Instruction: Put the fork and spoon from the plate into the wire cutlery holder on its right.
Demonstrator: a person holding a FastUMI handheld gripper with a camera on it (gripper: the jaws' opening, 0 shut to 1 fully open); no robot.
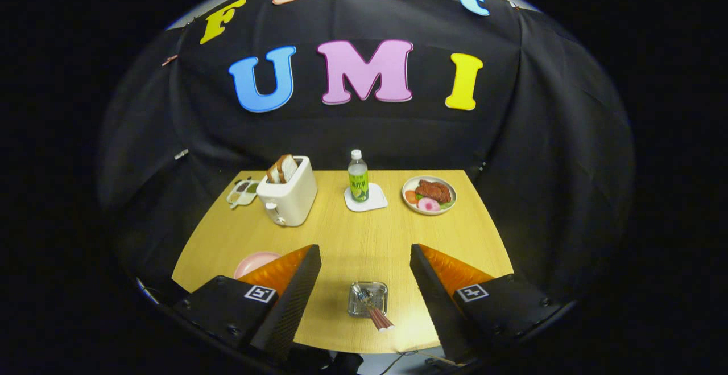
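We look down over a wooden tabletop (352,238) from a hand-held claw (365,252) whose two fingers are spread wide apart and grasp nothing. Between the fingers, close to the near edge of the tabletop, stands the wire cutlery holder (368,299), and cutlery (372,306) with reddish-brown handles already rests in it, the handles leaning out toward us; we cannot tell fork from spoon here. Just beside the left finger, partly hidden behind it, lies a pink plate (254,263). Well beyond the fingers, along the far side, we see a cream toaster (289,196) with bread slices in it, a small divided dish (243,191) to its left, a green-labelled bottle (358,177) on a white coaster (365,198), and a plate of food (429,194) to the right.
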